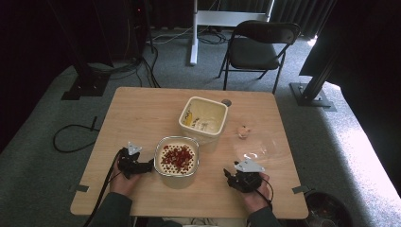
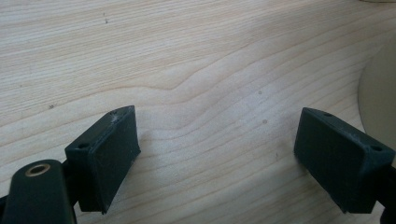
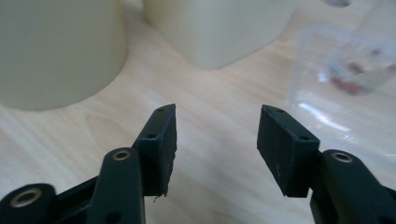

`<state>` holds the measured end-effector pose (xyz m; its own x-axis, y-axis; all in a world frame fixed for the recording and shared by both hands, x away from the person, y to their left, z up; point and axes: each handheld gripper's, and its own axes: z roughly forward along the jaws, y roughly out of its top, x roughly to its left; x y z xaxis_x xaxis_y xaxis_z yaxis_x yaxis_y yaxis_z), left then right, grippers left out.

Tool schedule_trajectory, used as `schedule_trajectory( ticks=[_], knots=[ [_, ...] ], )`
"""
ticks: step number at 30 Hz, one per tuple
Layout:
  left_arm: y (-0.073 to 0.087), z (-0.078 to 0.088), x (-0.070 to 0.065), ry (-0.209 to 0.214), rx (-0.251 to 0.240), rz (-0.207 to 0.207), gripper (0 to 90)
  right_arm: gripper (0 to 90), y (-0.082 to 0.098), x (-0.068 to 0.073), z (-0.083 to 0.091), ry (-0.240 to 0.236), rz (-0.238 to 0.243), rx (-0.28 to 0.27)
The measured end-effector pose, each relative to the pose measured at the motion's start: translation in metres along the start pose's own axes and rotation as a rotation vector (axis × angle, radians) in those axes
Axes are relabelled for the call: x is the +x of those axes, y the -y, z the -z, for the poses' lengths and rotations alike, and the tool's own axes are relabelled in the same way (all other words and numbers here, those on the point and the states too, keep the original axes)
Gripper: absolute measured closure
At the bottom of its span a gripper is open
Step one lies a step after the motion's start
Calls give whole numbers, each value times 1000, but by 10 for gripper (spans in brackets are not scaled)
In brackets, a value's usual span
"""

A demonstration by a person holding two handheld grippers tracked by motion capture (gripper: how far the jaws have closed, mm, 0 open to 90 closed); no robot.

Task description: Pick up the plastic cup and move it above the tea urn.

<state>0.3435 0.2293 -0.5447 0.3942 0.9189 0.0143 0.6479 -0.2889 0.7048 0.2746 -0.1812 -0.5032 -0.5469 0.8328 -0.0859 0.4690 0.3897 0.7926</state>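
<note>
The pale wooden table (image 1: 142, 118) carries 2 cream plastic tubs: the empty one (image 1: 204, 119) further back, the near one (image 1: 177, 161) holding red pieces. Left gripper (image 1: 150, 165), wide open and empty, sits just beside the near tub; a sideways nudge could tip it. Right gripper (image 3: 217, 140), half open, holds nothing; it could crush the clear plastic lid (image 3: 345, 84).

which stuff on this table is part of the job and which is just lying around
In the job:
- container of red pieces, beside the left gripper
- clear plastic bag, just ahead of the right gripper
- open cream tub

Lying about:
- small pinkish item
- folding chair
- floor cables
</note>
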Motion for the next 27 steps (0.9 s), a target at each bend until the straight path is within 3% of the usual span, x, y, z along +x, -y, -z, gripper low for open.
schedule_trajectory(
  ticks=[9,17,27],
  knots=[
    [0,0,0,0,0,-1,143,486,-15,-28,15,79,-25,-32],
    [0,0,0,0,0,-1,143,486,-27,-46,25,138,-11,-58],
    [0,0,0,0,0,-1,143,482,-34,-66,22,159,-15,-55]
  ],
)
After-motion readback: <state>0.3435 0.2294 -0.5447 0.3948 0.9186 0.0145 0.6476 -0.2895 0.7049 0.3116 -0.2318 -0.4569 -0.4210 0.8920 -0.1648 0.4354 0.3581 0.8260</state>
